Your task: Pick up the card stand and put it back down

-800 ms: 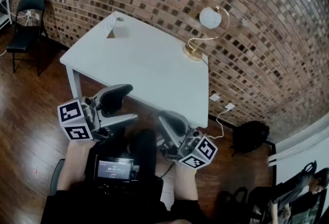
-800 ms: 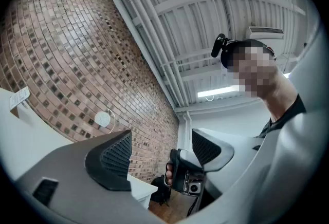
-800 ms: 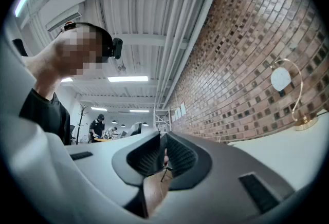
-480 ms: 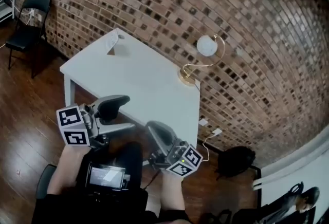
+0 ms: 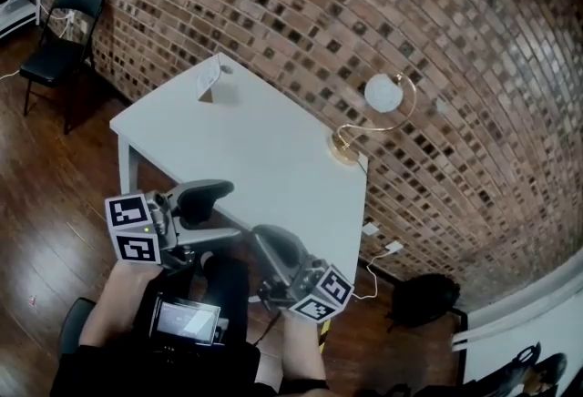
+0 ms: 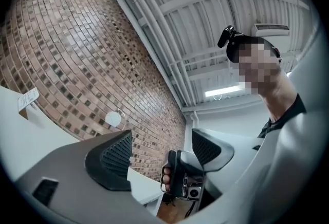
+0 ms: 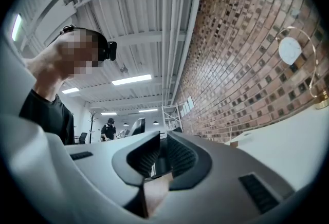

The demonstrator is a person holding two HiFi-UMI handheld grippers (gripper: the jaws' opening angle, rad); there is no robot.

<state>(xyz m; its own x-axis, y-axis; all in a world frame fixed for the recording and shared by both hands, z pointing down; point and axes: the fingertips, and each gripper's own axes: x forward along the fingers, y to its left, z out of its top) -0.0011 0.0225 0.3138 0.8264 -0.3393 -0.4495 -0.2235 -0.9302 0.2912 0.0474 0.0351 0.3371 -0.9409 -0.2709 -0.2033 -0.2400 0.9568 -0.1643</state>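
Two grippers hover at the table's (image 5: 264, 158) near edge, both empty. Left gripper (image 5: 230, 209): jaws wide apart, nothing between. Right gripper (image 5: 266, 240): jaws nearly together, thin gap, nothing in it. Card stand (image 5: 209, 78) sits on the table's far left corner, well apart from both. Lamp (image 5: 383, 93) at the table's far right edge.
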